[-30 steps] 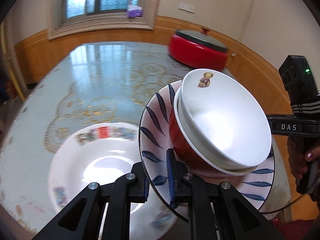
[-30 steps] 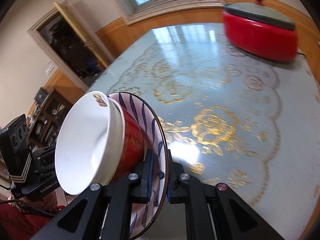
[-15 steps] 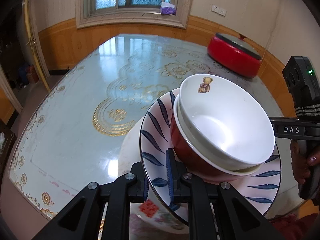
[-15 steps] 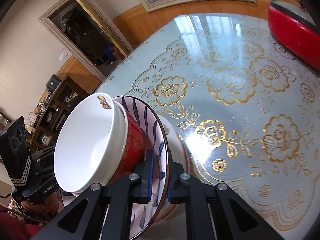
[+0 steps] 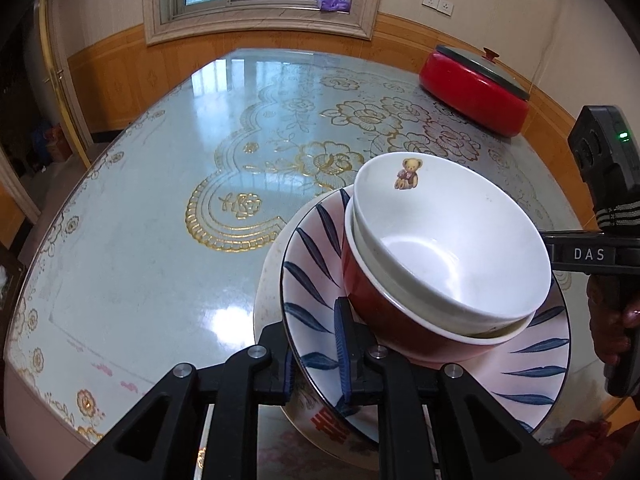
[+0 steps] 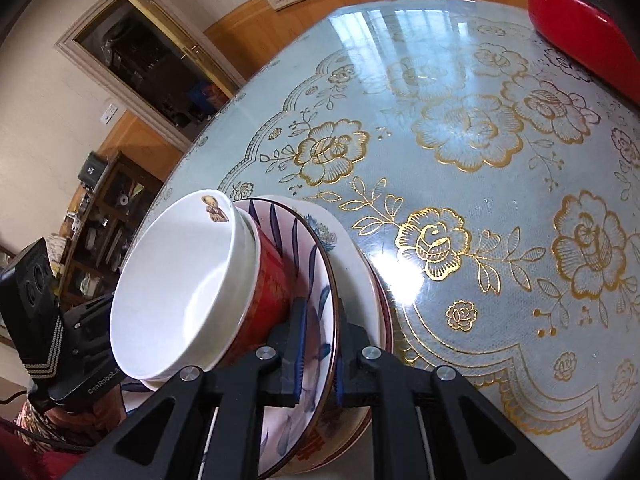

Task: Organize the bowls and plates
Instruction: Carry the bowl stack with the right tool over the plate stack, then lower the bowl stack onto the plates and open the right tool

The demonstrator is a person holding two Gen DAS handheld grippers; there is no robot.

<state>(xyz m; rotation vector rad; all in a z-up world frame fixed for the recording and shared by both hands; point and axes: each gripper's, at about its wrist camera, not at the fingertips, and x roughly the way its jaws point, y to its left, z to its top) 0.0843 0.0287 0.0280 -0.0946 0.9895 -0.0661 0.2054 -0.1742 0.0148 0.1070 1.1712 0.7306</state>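
A blue-leaf plate (image 5: pixel 316 264) (image 6: pixel 316 312) carries a red bowl (image 5: pixel 384 320) (image 6: pixel 272 280) with a white teddy-bear bowl (image 5: pixel 448 248) (image 6: pixel 180 292) nested inside. My left gripper (image 5: pixel 314 344) is shut on the plate's near rim. My right gripper (image 6: pixel 318 352) is shut on the opposite rim. The stack sits low over a larger white plate with red print (image 5: pixel 268 292) (image 6: pixel 360 280) that lies on the table. Whether the two plates touch is hidden.
A glass-topped table with a gold-flower cloth (image 5: pixel 240 152) (image 6: pixel 480 160) stretches ahead. A red lidded cooker (image 5: pixel 476 92) (image 6: pixel 580 28) stands at its far right. The table's edge runs along the left and near side. A hand (image 5: pixel 612 320) holds the right gripper's handle.
Both grippers carried the plate with its bowls sideways and down over the large white plate. The stack now sits more level. Their grip on the rim stayed the same.
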